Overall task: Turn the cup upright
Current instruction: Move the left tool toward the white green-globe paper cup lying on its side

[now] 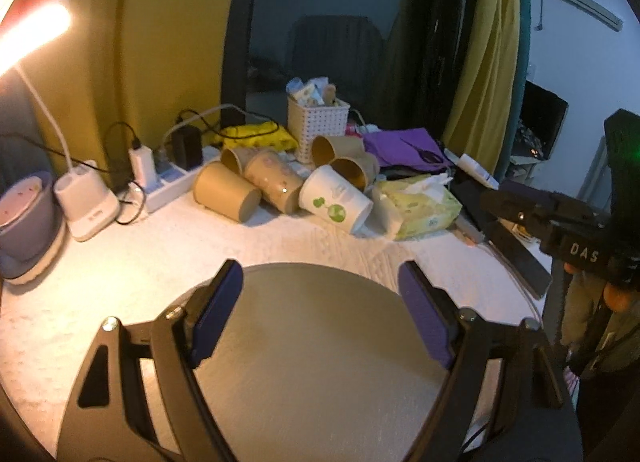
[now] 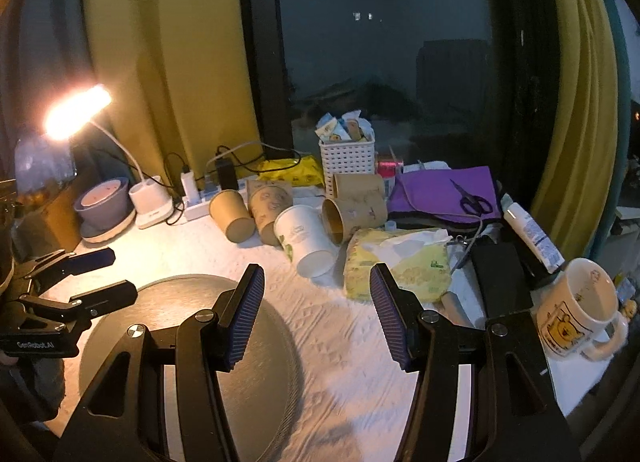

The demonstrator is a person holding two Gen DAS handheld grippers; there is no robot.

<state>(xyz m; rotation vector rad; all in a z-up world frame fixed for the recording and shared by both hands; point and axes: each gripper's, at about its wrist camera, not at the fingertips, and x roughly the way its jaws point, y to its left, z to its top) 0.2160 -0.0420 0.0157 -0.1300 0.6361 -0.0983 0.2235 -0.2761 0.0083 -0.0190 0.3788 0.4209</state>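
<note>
Several paper cups lie on their sides at the back of the table. A white cup with green print (image 1: 335,198) (image 2: 305,241) lies bottom toward me. Brown cups (image 1: 226,191) (image 2: 231,215) and patterned ones (image 1: 273,182) (image 2: 354,212) lie beside it. My left gripper (image 1: 320,278) is open and empty above a round grey tray (image 1: 320,342). My right gripper (image 2: 317,282) is open and empty, short of the white cup. The left gripper shows in the right wrist view (image 2: 105,273), and the right gripper's black body shows at the right of the left wrist view.
A tissue pack (image 2: 396,262) lies right of the cups. A white basket (image 2: 347,160), power strip (image 1: 168,182), lamp base (image 1: 89,202) and purple bowl (image 1: 24,214) line the back. A mug (image 2: 578,308), black wallet (image 2: 498,278), scissors (image 2: 470,198) on purple cloth sit right.
</note>
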